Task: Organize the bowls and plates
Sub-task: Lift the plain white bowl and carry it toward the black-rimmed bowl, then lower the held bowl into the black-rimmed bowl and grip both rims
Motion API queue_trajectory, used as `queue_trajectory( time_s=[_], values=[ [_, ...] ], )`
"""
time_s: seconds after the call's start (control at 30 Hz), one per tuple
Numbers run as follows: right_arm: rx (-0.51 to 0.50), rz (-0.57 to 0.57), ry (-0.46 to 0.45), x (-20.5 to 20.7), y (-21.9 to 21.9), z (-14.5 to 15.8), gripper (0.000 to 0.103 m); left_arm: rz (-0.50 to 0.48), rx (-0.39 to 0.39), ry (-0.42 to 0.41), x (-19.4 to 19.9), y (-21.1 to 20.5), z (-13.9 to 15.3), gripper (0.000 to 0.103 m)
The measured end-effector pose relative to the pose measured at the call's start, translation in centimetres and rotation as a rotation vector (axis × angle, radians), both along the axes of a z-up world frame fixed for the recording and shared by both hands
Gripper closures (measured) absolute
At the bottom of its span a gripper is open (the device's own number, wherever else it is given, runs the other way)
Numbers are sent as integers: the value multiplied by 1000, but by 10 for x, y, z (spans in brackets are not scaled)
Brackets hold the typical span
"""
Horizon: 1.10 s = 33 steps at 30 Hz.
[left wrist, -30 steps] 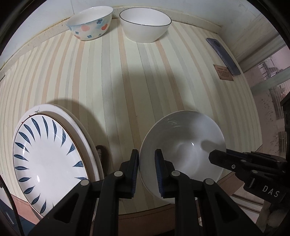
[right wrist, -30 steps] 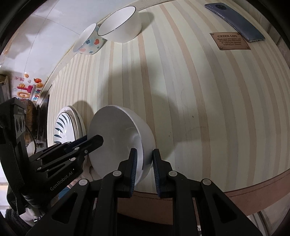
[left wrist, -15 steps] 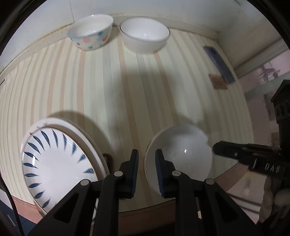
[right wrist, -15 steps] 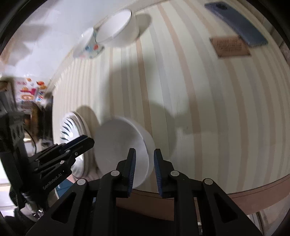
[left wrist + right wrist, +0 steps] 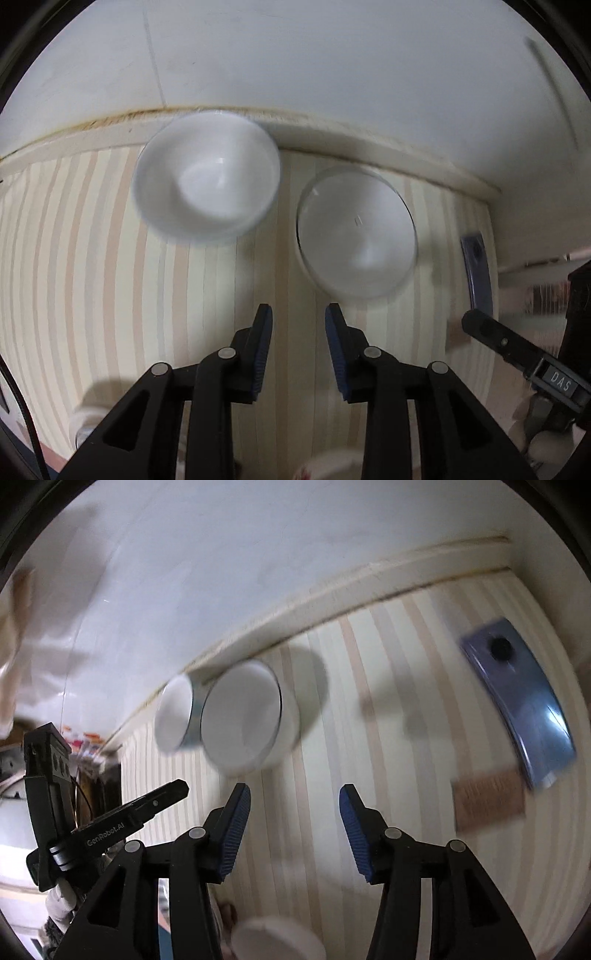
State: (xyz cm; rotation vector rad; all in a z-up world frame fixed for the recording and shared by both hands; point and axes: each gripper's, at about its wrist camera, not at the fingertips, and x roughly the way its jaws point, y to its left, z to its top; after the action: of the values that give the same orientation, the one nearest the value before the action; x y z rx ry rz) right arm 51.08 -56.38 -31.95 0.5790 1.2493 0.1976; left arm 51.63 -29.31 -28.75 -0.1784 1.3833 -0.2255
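Two bowls stand side by side at the back of the striped table, by the wall. In the left wrist view the left bowl (image 5: 207, 184) and the plain white bowl (image 5: 356, 230) are both blurred. My left gripper (image 5: 298, 325) is open and empty, a short way in front of them. In the right wrist view the same bowls (image 5: 173, 712) (image 5: 243, 720) lie ahead to the left. My right gripper (image 5: 294, 805) is open wide and empty. A white bowl rim (image 5: 277, 938) shows at the bottom edge, below my grippers.
A blue phone (image 5: 517, 698) and a small brown card (image 5: 487, 801) lie on the table to the right. The white wall (image 5: 295, 55) runs right behind the bowls. The other gripper shows at the side of each view.
Both grippers let go of the white bowl near the front edge and opened. Both have moved forward toward the two bowls at the back wall.
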Motion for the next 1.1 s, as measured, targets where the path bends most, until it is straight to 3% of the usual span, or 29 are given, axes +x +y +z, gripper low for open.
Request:
queue_trajectory(
  time_s=[0.3, 0.37, 0.43, 0.47, 1.1],
  values=[
    [68, -1, 43, 72, 8, -41, 54, -16, 25, 39, 37, -12, -36, 78],
    [75, 4, 59, 77, 12, -51, 64, -30, 32, 40, 41, -19, -38, 84],
    [90, 6, 66, 81, 15, -60, 85, -42, 33, 36, 44, -23, -38, 89],
    [94, 7, 70, 82, 16, -62, 88, -43, 39, 30, 45, -24, -38, 89],
    [40, 13, 38, 59, 22, -42, 88, -92, 49, -34, 26, -33, -13, 91]
  ],
)
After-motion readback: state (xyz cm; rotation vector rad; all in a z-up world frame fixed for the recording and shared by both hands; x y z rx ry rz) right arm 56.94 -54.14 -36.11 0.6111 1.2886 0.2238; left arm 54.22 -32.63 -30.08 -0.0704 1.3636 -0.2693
